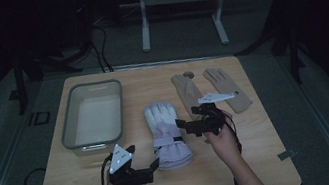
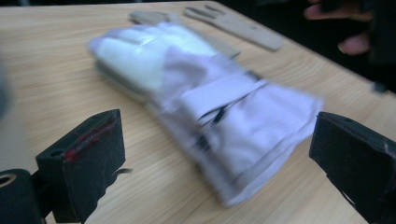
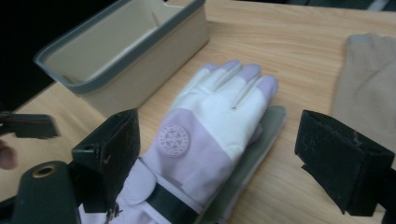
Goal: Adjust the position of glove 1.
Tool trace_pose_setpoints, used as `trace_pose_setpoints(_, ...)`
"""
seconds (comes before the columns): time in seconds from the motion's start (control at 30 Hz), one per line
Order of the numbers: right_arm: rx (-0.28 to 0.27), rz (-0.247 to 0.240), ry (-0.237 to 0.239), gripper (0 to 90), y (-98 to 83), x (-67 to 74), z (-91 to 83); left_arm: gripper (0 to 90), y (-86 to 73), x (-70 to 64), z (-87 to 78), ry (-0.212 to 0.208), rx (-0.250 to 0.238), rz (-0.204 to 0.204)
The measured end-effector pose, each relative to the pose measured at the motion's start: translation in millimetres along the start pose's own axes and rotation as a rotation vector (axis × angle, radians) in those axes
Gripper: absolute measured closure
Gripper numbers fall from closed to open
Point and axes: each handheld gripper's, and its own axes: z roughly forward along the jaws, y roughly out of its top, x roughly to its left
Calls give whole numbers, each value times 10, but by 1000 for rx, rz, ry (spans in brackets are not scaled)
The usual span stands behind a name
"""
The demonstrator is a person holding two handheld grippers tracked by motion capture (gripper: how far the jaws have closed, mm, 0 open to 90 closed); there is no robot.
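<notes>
Lilac-and-white ski glove [image 2: 196,98] motion-blurred, second glove [image 3: 261,140] half-hidden underneath.

A lilac and white ski glove [image 1: 166,133] lies flat on the wooden table [image 1: 264,157], between the two grippers, with a second glove [image 3: 261,144] stacked beneath it. A grey-rimmed plastic bin [image 1: 91,116] sits beyond the left gripper, apart from the gloves. Two tan knit gloves [image 1: 210,90] lie side by side just beyond the right gripper.

Dim high view, blurred left gripper view
</notes>
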Motion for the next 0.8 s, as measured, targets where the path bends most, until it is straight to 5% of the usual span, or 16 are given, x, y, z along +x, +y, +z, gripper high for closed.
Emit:
trace_pose_setpoints(0.13,52,-44,-27,95,-4,40,90,64,120,-6,108,-18,2,-1)
trace_pose_setpoints(0.3,93,-3,-20,139,-44,-10,288,150,149,68,236,-3,72,-39)
trace_pose_setpoints(0.47,135,19,-23,209,-103,-82,510,201,7,77,352,13,147,-73)
trace_pose_setpoints(0.67,263,-9,-94,169,-299,-180,744,186,-143,102,481,25,246,-105)
trace_pose_setpoints(0.8,296,6,-60,126,-361,-198,769,185,-198,130,541,26,271,-113)
